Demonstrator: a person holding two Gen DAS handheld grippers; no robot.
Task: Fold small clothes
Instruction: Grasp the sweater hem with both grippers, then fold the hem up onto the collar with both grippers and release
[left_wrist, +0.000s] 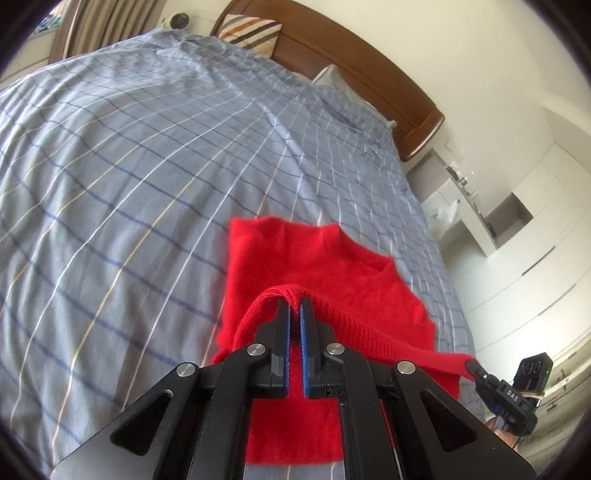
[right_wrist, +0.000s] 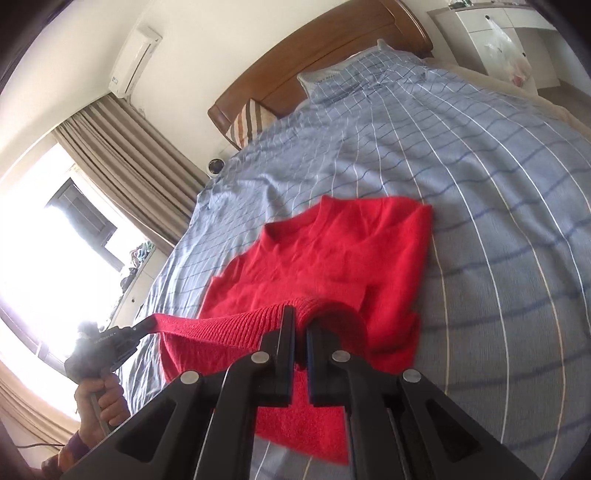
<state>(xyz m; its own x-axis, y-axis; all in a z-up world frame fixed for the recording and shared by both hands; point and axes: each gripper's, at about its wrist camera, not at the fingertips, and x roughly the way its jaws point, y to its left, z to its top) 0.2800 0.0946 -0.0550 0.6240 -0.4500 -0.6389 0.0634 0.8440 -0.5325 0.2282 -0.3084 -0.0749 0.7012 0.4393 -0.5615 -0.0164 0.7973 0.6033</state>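
Observation:
A red knitted sweater (left_wrist: 317, 266) lies on the blue checked bed cover (left_wrist: 147, 166), sleeves folded in, neck pointing to the headboard. My left gripper (left_wrist: 294, 301) is shut on the ribbed bottom hem and holds it lifted above the body. My right gripper (right_wrist: 301, 312) is shut on the same hem of the sweater (right_wrist: 332, 251) at its other corner. The hem stretches taut between them. The right gripper also shows in the left wrist view (left_wrist: 474, 367), and the left gripper in the right wrist view (right_wrist: 146, 325), each pinching the hem.
A wooden headboard (left_wrist: 351, 55) with a striped pillow (left_wrist: 251, 33) and a checked pillow (right_wrist: 332, 75) closes the far end. White cabinets (left_wrist: 517, 240) stand past the bed's right edge. Curtains and a bright window (right_wrist: 55, 240) are at the left side.

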